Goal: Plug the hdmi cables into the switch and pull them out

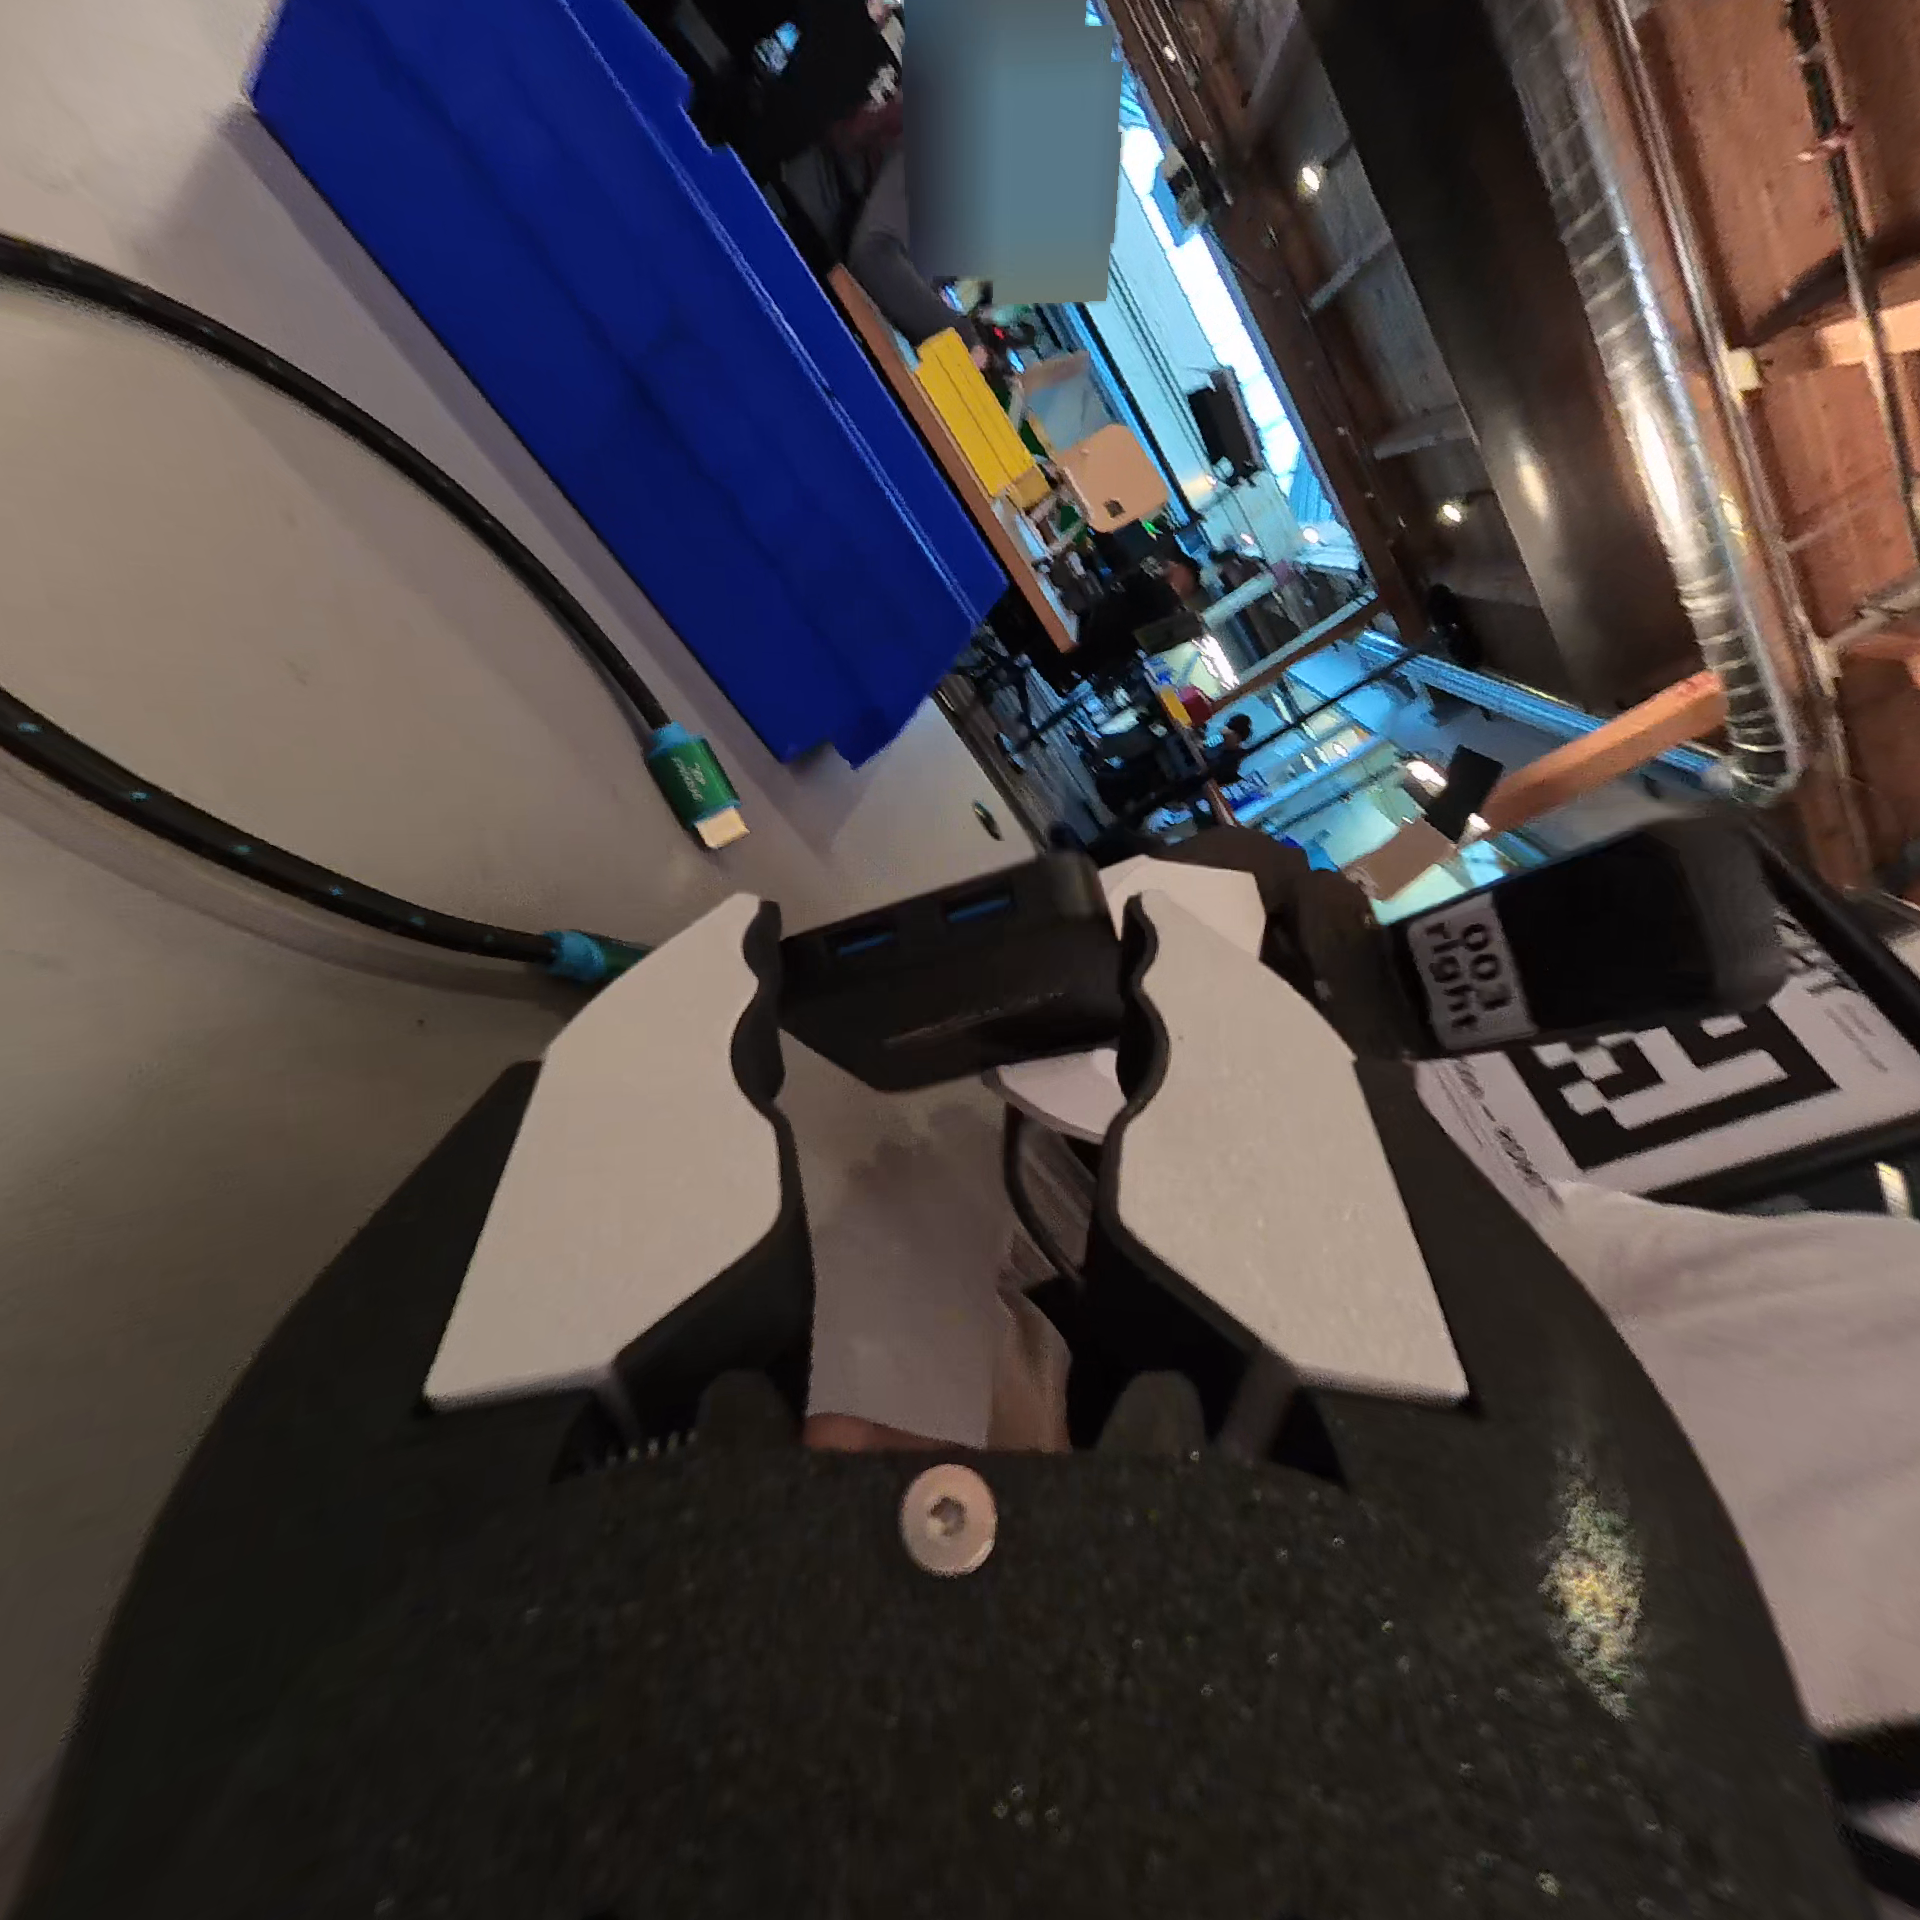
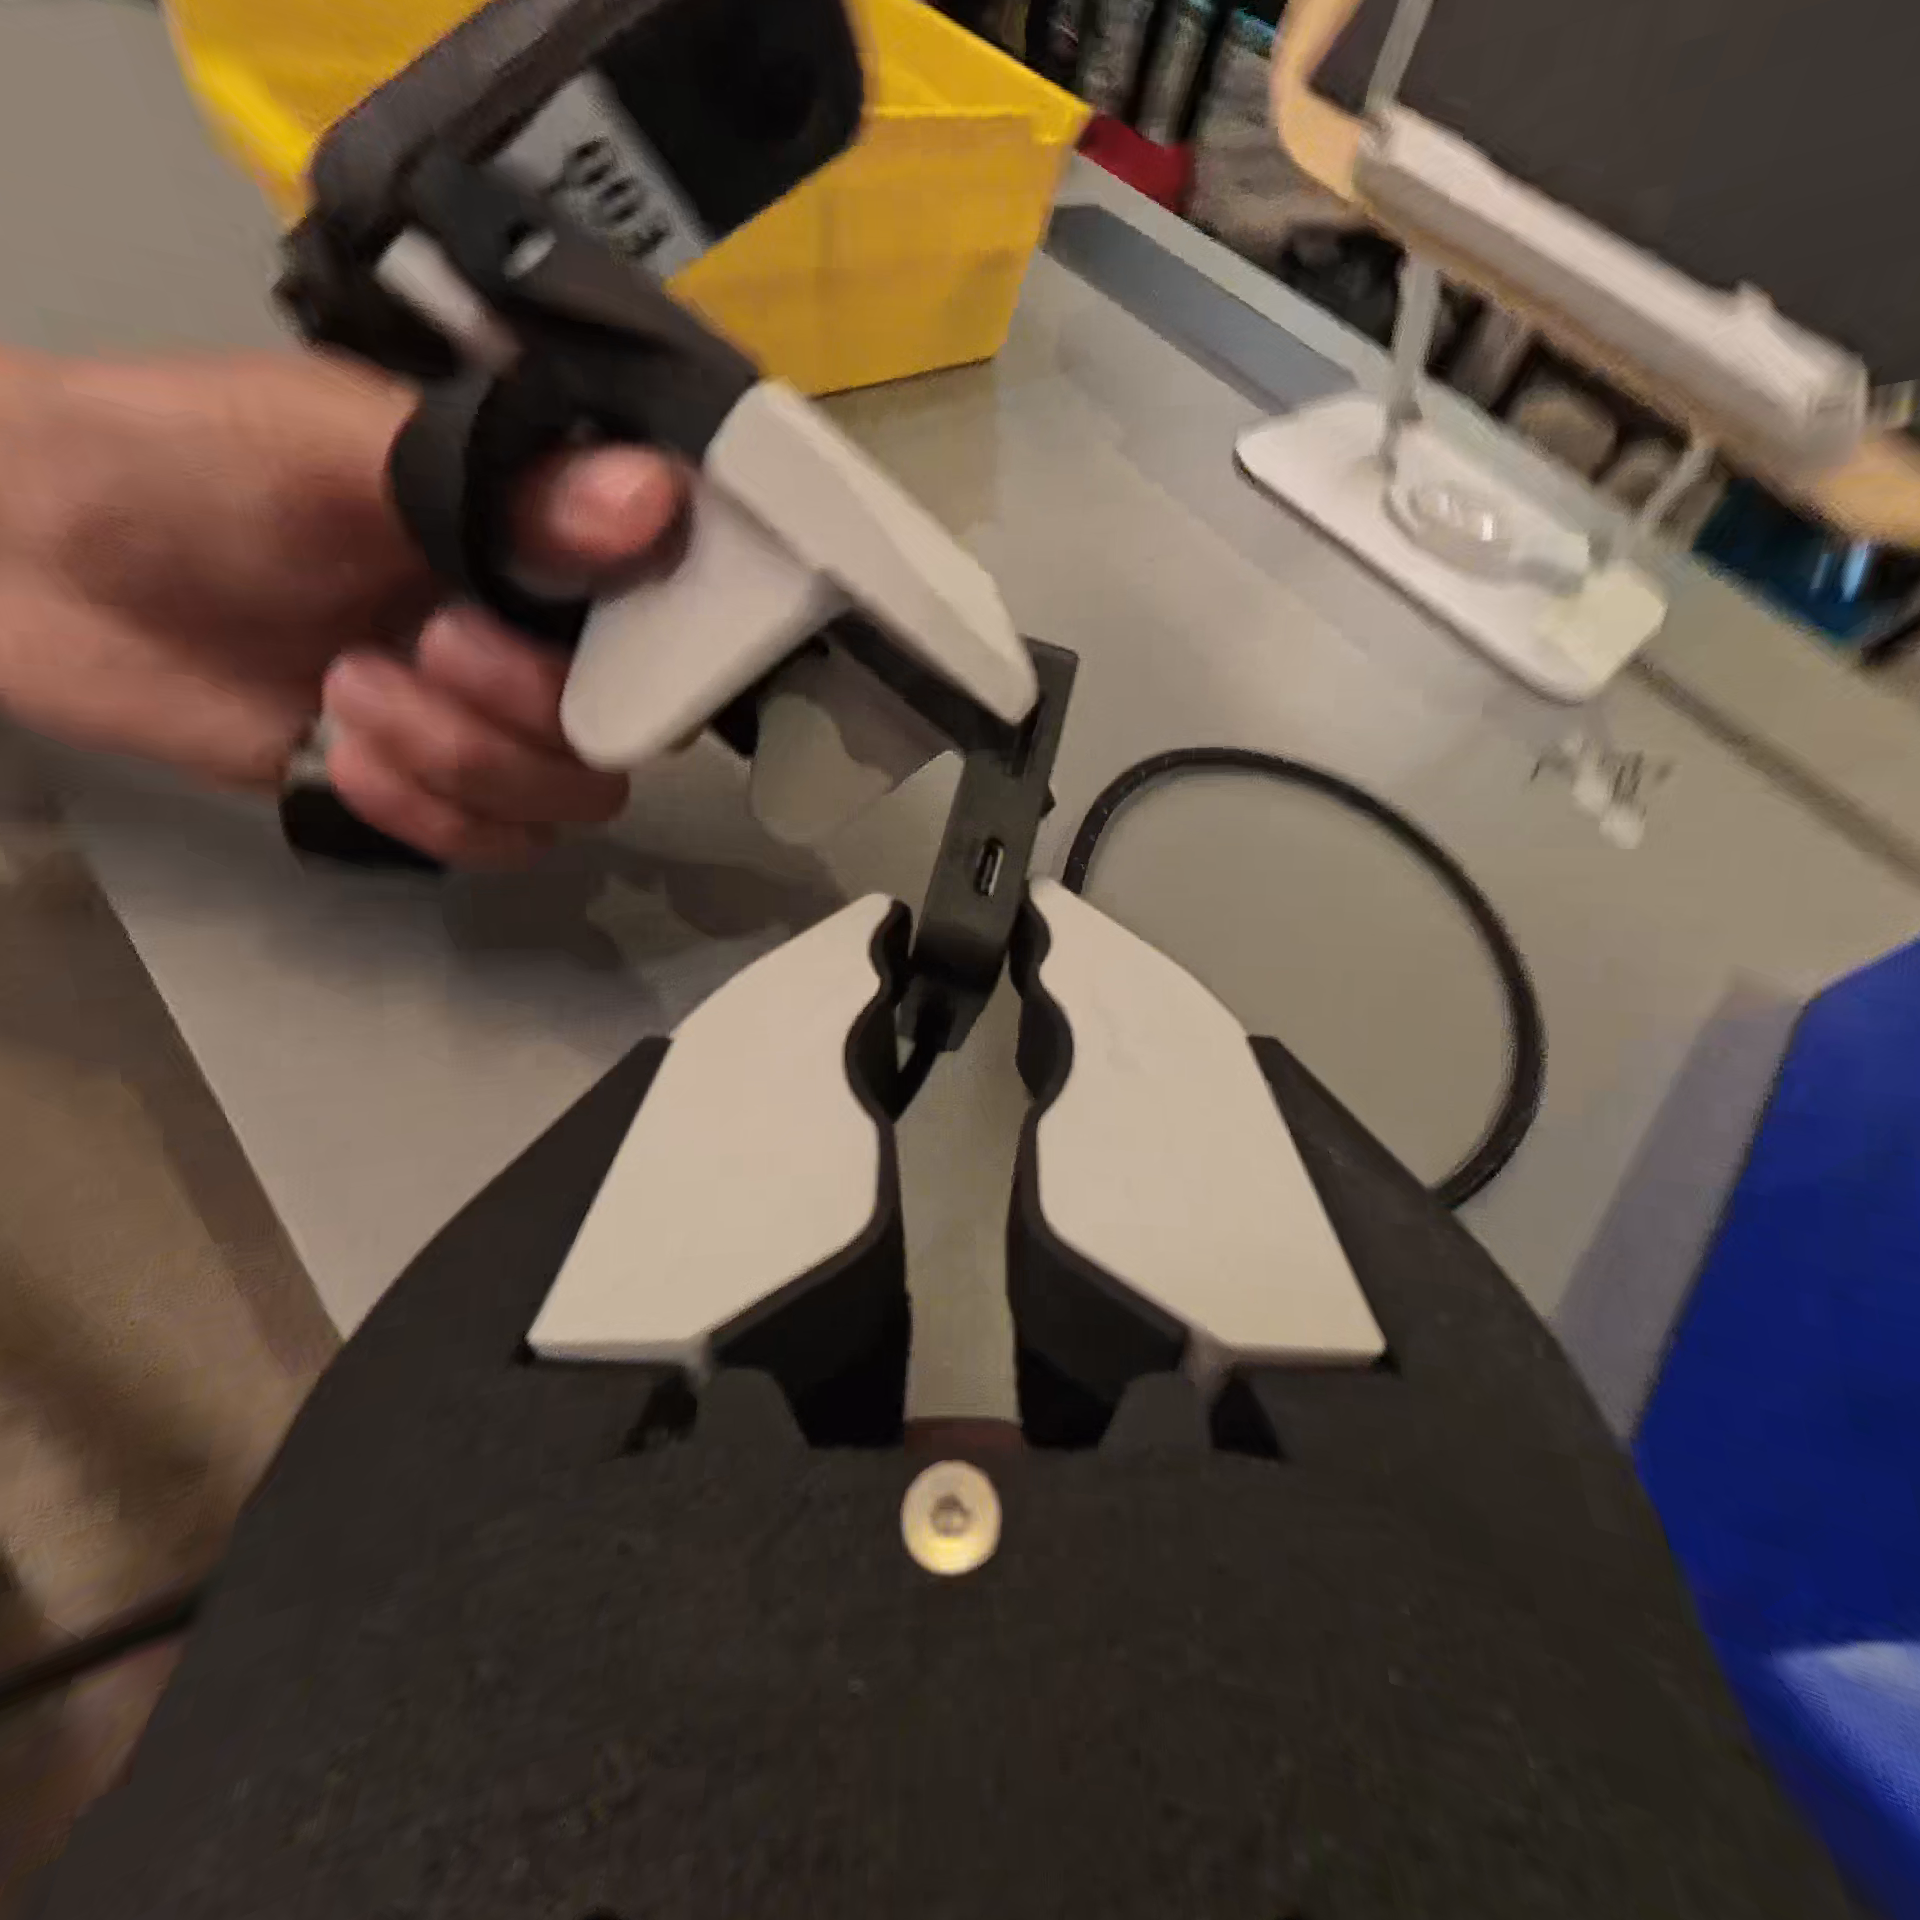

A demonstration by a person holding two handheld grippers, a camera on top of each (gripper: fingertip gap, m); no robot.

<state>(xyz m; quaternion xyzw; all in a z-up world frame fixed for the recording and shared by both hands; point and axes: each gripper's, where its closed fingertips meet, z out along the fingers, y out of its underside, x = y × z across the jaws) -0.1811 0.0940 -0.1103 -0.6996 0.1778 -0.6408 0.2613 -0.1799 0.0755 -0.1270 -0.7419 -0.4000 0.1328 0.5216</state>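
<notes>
— Left wrist view?
— Left tongs [image 1: 948,971] rolled sideways, clamped on the black switch [image 1: 951,987], lifted off the grey worktop [image 1: 208,623]. Just beyond the switch, a loose green-tipped HDMI cable [image 1: 698,784]; beside that, a blue bin [image 1: 623,364].
— Right wrist view?
— Right tongs [image 2: 951,961] narrowed onto the switch's [image 2: 987,831] lower end and its cord. Left tongs [image 2: 914,717] angled down from above the switch, gripped by a hand [image 2: 260,582]. Behind, a yellow bin [image 2: 883,208].
</notes>
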